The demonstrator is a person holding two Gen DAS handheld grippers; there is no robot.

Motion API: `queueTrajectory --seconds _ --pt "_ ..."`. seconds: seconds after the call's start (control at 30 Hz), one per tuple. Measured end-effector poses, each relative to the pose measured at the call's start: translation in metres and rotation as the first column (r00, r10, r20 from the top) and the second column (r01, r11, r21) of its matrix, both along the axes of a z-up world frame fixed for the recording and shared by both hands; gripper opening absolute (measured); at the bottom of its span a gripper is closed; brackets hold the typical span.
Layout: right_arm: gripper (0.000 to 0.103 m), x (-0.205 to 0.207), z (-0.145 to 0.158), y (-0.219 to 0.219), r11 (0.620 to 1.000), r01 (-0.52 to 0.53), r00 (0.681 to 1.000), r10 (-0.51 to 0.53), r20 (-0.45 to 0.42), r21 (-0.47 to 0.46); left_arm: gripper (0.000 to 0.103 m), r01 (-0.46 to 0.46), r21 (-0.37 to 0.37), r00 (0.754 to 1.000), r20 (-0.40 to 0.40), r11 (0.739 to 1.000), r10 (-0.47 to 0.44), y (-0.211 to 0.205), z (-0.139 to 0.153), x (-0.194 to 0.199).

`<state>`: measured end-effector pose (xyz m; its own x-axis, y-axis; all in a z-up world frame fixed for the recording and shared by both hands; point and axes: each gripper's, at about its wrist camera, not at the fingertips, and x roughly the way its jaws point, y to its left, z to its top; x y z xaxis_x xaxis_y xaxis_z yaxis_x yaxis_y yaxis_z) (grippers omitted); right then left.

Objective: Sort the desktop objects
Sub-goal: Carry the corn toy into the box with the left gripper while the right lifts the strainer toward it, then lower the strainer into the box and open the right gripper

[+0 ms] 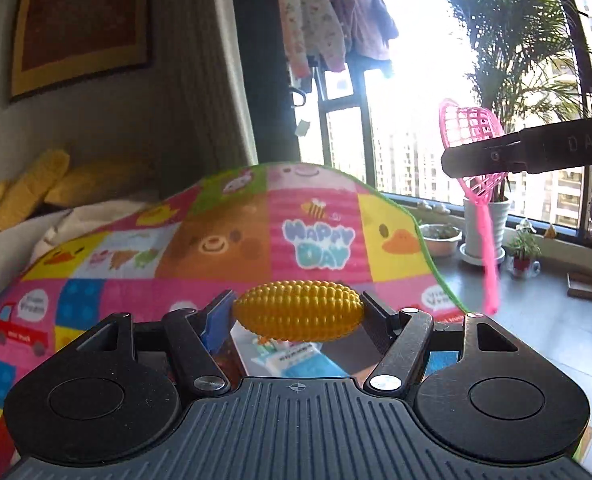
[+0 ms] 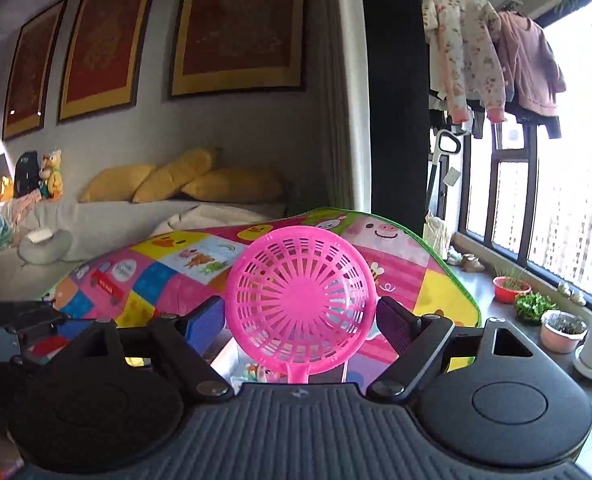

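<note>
A: So, where does the left gripper [image 1: 298, 312] stand?

B: Low in the middle of the left wrist view, pointing almost level over the patchwork play mat [image 1: 199, 248]. Its jaws are about half spread and closed on a yellow toy corn cob [image 1: 298, 311], which lies crosswise between the two pads, one end against each.

A: Is the cob touching the mat?

B: No, it is held in the air, with the mat's "Happy Day" square behind and above it in the frame.

A: And the right gripper [image 2: 300, 312]?

B: It also points nearly level. In its own view a pink plastic strainer [image 2: 300, 300] fills the gap between its fingers, bowl upright and facing the camera, handle hanging down toward the gripper's body. The jaws stand wide and pinch the bowl's rim from both sides.

A: Can you see it from the other side?

B: Yes. At the right edge of the left wrist view one black finger crosses the pink bowl, and the handle dangles below it in front of a white plant pot [image 1: 486, 224] on the window sill.

A: Backdrop?

B: Yellow cushions [image 2: 183, 184] on a sofa at centre left, and framed red pictures [image 2: 239, 24] on the wall at upper left.
</note>
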<state>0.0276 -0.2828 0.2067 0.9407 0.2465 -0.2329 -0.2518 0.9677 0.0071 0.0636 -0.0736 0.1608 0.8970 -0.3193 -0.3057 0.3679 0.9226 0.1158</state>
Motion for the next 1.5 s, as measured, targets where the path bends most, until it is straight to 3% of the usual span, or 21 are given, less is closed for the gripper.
queueTrajectory --seconds 0.1,0.23,0.33,0.37,0.43,0.57,0.77,0.9,1.07,1.13,1.17,1.27,1.37,1.5 --pt "0.083 0.042 0.002 -0.003 0.999 -0.020 0.999 0.022 -0.045 0.043 0.073 0.022 -0.032 1.000 -0.019 0.999 -0.023 -0.009 -0.006 0.039" --pt "0.080 0.106 -0.013 0.008 1.000 -0.014 0.996 0.014 -0.083 0.007 0.073 0.070 -0.056 0.995 -0.068 0.996 -0.074 -0.029 -0.033 0.096" --pt "0.080 0.162 -0.031 0.014 0.999 -0.037 0.978 0.042 -0.204 0.030 0.086 0.060 -0.114 0.981 -0.177 0.992 -0.080 -0.027 -0.058 0.128" --pt "0.080 0.175 -0.036 0.013 0.999 -0.030 0.971 0.039 -0.237 0.040 0.095 0.045 -0.125 0.980 -0.189 0.991 -0.068 -0.021 -0.063 0.129" --pt "0.080 0.186 -0.049 0.006 0.999 -0.007 0.965 0.019 -0.263 0.046 0.098 0.024 -0.102 0.985 -0.167 0.994 -0.041 -0.004 -0.074 0.118" --pt "0.085 0.167 -0.072 -0.014 1.000 -0.017 0.964 0.014 -0.267 -0.008 0.100 -0.017 -0.009 0.989 -0.150 1.000 0.015 0.020 -0.093 0.093" --pt "0.085 0.117 -0.114 -0.023 0.992 -0.055 0.939 0.014 -0.343 -0.110 0.102 -0.030 -0.060 0.968 -0.250 0.998 0.014 0.030 -0.116 0.057" --pt "0.103 0.088 -0.141 -0.026 0.989 -0.112 0.911 0.064 -0.408 -0.094 0.103 -0.016 -0.072 0.953 -0.304 0.997 -0.006 0.028 -0.130 0.035" --pt "0.103 0.086 -0.183 -0.020 0.975 -0.152 0.878 0.059 -0.474 -0.159 0.103 -0.015 -0.071 0.944 -0.330 0.997 -0.009 0.031 -0.134 0.018" --pt "0.103 0.093 -0.195 -0.027 0.981 -0.139 0.864 0.055 -0.500 -0.133 0.103 -0.021 -0.067 0.945 -0.328 0.997 -0.002 0.034 -0.133 0.015" --pt "0.100 0.097 -0.199 -0.031 0.986 -0.137 0.850 0.067 -0.522 -0.095 0.103 -0.027 -0.065 0.945 -0.328 0.998 0.005 0.037 -0.132 0.013" --pt "0.069 0.099 -0.207 -0.037 0.989 -0.148 0.804 0.106 -0.585 -0.024 0.103 -0.055 -0.063 0.943 -0.332 0.997 0.031 0.046 -0.133 0.011" --pt "0.067 0.085 -0.194 -0.030 0.986 -0.164 0.808 0.122 -0.576 -0.020 0.103 -0.077 -0.072 0.935 -0.353 0.994 0.047 0.055 -0.134 0.013" --pt "0.067 0.072 -0.151 -0.015 0.982 -0.186 0.852 0.154 -0.501 -0.014 0.103 -0.109 -0.058 0.922 -0.380 0.992 0.079 0.056 -0.138 0.015"
